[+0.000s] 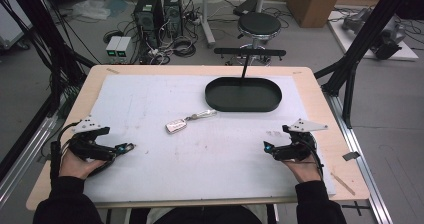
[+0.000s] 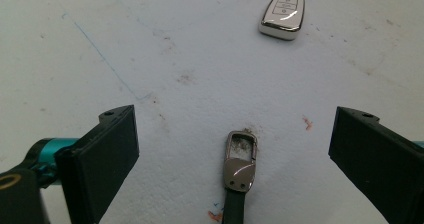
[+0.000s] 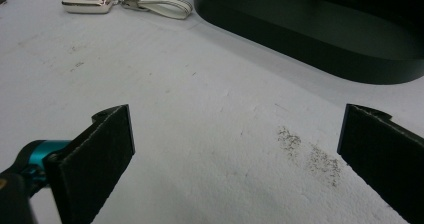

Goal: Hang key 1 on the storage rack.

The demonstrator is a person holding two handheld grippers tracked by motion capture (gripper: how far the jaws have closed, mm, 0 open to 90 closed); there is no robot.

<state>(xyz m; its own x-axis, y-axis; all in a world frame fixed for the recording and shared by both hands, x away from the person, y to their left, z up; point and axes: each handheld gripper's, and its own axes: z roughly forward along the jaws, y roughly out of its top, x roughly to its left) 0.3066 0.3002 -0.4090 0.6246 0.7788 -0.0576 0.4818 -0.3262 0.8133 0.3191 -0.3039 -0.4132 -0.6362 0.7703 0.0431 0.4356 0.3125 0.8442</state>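
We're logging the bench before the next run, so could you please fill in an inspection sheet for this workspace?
Surface: wooden table under a white mat, scuffed, with grey smudges and small reddish spots.
Job's things: white car key with a strap, lying flat mid-mat, untouched; a dark metal clip lies between the left tongs' jaws, untouched.
Tray: black oval tray at the far side, nothing seen in it.
Clutter: nothing seen on the mat.
Grippers: left tongs and right tongs open, held low at the near corners, apart from the key.
Cables: one trails from each gripper.
Surroundings: stool, computer towers, tangled floor cables, cardboard box.
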